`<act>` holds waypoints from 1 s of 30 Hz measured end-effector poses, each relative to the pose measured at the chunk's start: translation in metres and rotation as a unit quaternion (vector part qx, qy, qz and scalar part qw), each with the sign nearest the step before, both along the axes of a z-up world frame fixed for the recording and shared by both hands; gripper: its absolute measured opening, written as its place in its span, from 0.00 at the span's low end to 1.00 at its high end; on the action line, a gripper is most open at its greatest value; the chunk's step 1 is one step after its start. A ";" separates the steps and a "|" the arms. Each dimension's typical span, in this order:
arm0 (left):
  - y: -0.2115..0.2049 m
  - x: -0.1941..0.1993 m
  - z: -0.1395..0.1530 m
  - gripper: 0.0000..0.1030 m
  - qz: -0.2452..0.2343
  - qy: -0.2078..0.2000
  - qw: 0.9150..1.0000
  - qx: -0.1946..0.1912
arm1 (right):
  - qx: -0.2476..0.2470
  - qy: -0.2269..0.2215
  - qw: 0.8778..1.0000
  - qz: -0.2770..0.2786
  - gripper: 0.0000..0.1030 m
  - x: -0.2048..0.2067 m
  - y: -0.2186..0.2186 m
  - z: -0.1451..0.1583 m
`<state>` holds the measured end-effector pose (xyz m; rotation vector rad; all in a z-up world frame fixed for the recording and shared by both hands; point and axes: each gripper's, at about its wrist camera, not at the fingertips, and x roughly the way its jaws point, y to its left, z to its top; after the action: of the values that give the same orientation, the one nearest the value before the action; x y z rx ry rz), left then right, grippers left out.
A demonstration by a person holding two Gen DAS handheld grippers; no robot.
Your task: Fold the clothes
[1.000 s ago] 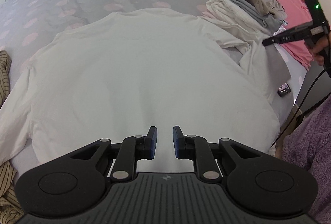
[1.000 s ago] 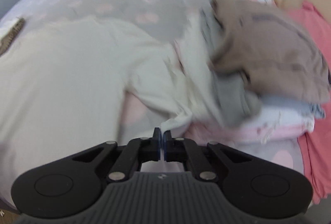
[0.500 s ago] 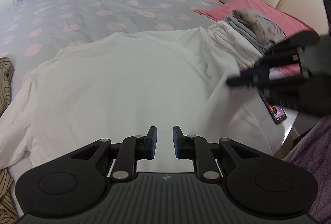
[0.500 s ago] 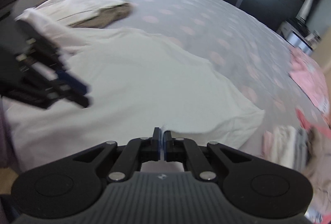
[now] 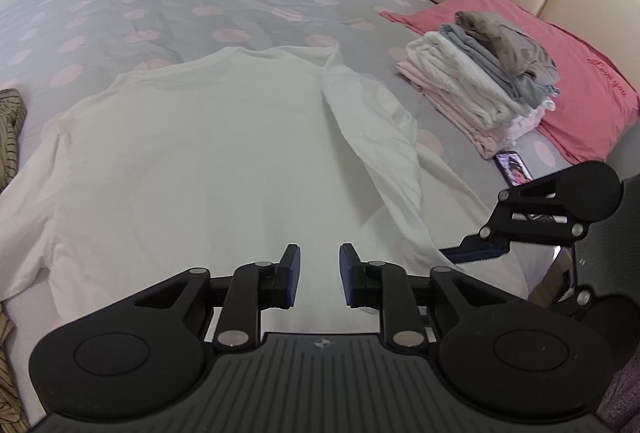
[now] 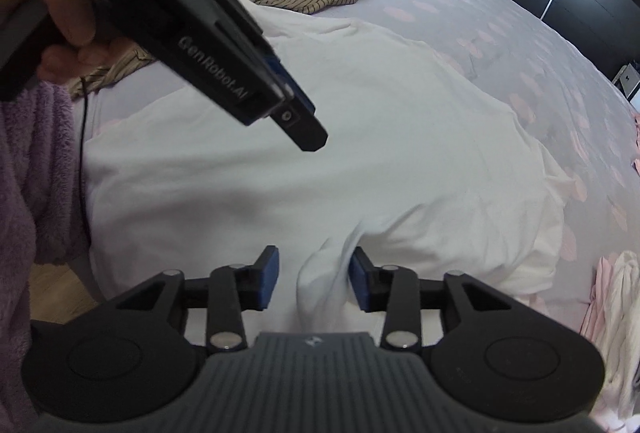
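While the white shirt lay flat mid-frame on the bed, one sleeve was folded in. Right gripper jaws were opening, letting the sleeve go; left gripper jaws were opening, empty. Folded stack sat upper right; most folds were left.

"GenRobot.AI" on left claw body | "Love you" on red pillow

left hand-held gripper, jaws opening and empty, hovers over white shirt spread on bed.
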<state>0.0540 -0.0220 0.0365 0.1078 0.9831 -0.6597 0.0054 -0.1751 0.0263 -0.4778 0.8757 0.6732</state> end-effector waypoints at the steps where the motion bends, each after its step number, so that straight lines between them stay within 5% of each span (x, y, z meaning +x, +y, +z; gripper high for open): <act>1: -0.001 -0.004 -0.001 0.24 -0.004 -0.001 1.000 -0.006 | 0.006 -0.003 1.000 -0.005 0.46 -0.003 -0.007 0.002; 5: -0.008 -0.022 -0.011 0.27 -0.014 0.000 0.999 -0.029 | 0.012 -0.017 0.999 -0.032 0.57 -0.018 -0.038 0.001; 12: -0.030 -0.046 -0.023 0.29 -0.017 0.013 0.996 -0.086 | -0.007 -0.019 0.999 -0.048 0.57 -0.040 -0.065 -0.039; 16: -0.044 -0.054 -0.021 0.39 -0.014 0.017 0.993 -0.117 | -0.025 -0.061 0.998 -0.023 0.57 -0.055 -0.051 -0.053; 17: -0.047 -0.055 -0.021 0.40 -0.012 0.019 0.993 -0.120 | -0.028 -0.078 0.996 -0.023 0.54 -0.056 -0.046 -0.055; 19: -0.050 -0.053 -0.023 0.40 -0.006 0.027 0.993 -0.119 | -0.034 -0.091 0.995 -0.022 0.29 -0.054 -0.037 -0.056; 20: -0.051 -0.051 -0.024 0.40 -0.002 0.033 0.993 -0.118 | -0.038 -0.092 0.995 -0.021 0.05 -0.052 -0.032 -0.055; 25: -0.043 -0.040 -0.029 0.40 0.021 0.067 0.988 -0.140 | -0.044 -0.086 0.995 0.001 0.02 -0.062 -0.020 -0.043; 30: -0.045 -0.042 -0.036 0.38 0.010 0.082 0.990 -0.115 | -0.034 -0.099 0.993 0.055 0.01 -0.086 0.001 -0.026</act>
<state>0.0119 -0.0666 0.0010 -0.1607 1.0572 -0.7682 -0.0804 -0.1737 -0.0001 -0.6464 0.6891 0.6862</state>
